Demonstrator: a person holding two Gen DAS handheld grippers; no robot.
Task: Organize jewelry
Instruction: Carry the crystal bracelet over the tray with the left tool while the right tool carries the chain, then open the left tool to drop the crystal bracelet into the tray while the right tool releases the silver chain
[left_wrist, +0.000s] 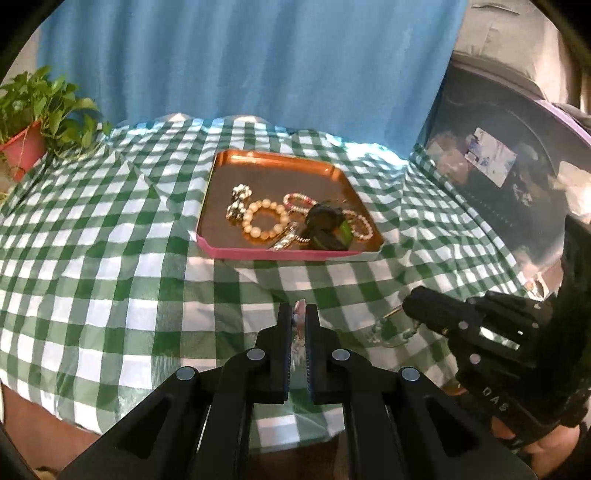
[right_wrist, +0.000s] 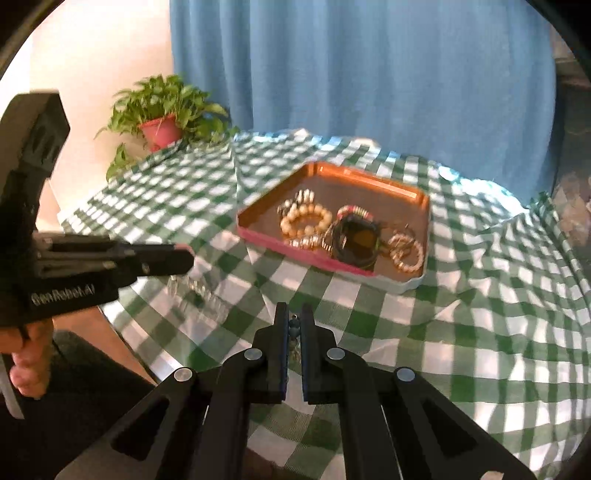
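A copper tray (left_wrist: 280, 170) (right_wrist: 332, 181) with a pink rim lies on the green-checked cloth (left_wrist: 92, 258). It holds a pearl bracelet (left_wrist: 263, 220) (right_wrist: 304, 220), a black watch (left_wrist: 325, 225) (right_wrist: 356, 240), a pink bead bracelet (left_wrist: 299, 201) and other pieces. My left gripper (left_wrist: 300, 314) (right_wrist: 186, 254) is lifted off the cloth in front of the tray, shut on a silvery bracelet (left_wrist: 300, 319) that dangles blurred (right_wrist: 199, 291) under it. To its right, my right gripper (right_wrist: 294, 314) (left_wrist: 408, 308) is shut on a green bead string (right_wrist: 293, 330) that hangs in a loop (left_wrist: 391, 334).
A potted plant (left_wrist: 26, 140) (right_wrist: 160, 127) stands at the table's far left corner. A blue curtain (left_wrist: 258, 66) hangs behind the table. A dark glossy round object (left_wrist: 498, 177) rises at the table's right side. The cloth's front edge drops off just below both grippers.
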